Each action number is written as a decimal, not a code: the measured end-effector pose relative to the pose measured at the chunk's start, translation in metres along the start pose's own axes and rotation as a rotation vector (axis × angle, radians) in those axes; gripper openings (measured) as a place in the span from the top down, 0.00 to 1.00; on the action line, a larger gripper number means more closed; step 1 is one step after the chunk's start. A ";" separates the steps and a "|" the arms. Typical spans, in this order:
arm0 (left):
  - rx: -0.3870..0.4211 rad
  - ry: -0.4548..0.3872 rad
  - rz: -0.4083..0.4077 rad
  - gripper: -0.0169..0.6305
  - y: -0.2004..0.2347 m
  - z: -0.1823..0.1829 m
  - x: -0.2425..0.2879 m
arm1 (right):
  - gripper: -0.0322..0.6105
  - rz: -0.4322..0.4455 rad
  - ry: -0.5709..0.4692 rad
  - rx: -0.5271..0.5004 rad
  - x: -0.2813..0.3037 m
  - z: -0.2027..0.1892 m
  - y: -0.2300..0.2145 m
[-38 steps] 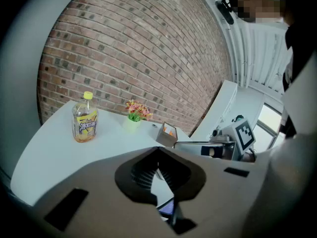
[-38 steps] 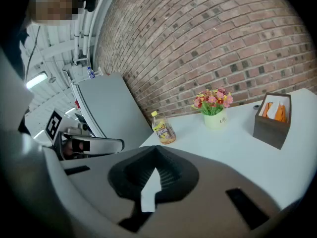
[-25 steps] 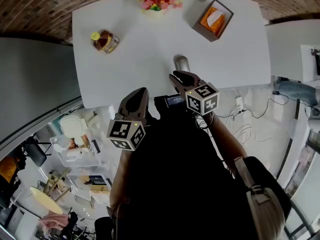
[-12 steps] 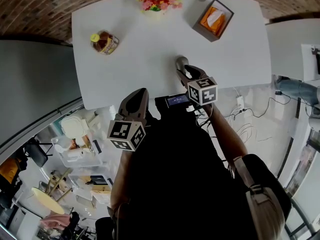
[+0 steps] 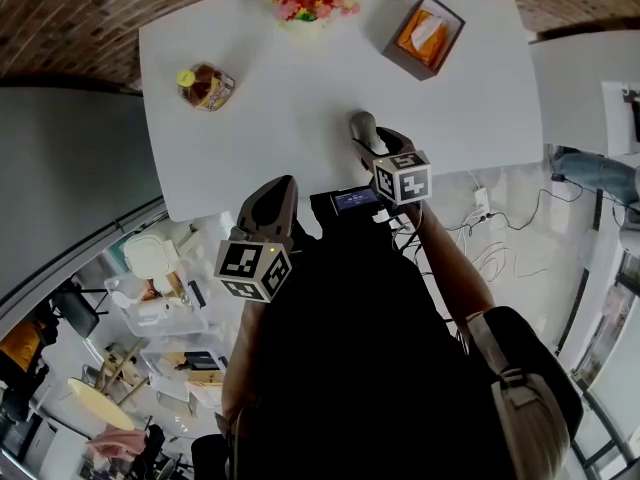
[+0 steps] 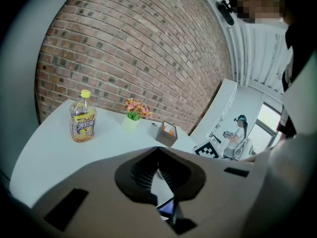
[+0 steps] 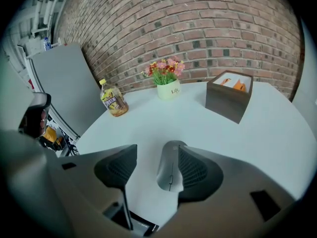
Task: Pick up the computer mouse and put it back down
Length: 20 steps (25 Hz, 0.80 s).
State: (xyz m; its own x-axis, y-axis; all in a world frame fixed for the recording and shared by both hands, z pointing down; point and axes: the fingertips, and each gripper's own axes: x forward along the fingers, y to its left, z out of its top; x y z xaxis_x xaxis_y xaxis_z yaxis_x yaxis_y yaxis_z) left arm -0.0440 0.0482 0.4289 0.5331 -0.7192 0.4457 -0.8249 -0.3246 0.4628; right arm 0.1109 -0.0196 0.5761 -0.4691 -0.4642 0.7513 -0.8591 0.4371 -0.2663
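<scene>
Two right tool [image 7: 156,170] jaws, now lower, are being opened around the mouse [image 7: 168,175]; left tool [image 6: 158,165] jaws together; orange packs in box [image 7: 225,105].

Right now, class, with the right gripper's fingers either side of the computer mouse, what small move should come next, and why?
Probably close the fingers. The right gripper, whose jaws have just been opening, straddles the computer mouse, which lies on the table close against one finger and is not yet gripped.
</scene>
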 end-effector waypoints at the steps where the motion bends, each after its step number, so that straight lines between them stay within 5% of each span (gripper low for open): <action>1: 0.000 0.000 0.000 0.96 0.000 0.000 0.000 | 0.54 -0.004 0.004 0.002 0.000 -0.001 -0.001; 20: -0.010 -0.008 0.022 0.96 0.002 -0.005 -0.009 | 0.44 -0.132 0.102 0.015 0.026 -0.031 -0.026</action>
State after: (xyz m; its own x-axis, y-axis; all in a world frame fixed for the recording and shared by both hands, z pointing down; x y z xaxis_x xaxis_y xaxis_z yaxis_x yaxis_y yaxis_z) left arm -0.0497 0.0570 0.4302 0.5129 -0.7312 0.4498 -0.8348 -0.3025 0.4601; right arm 0.1271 -0.0190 0.6214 -0.3291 -0.4359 0.8376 -0.9154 0.3652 -0.1696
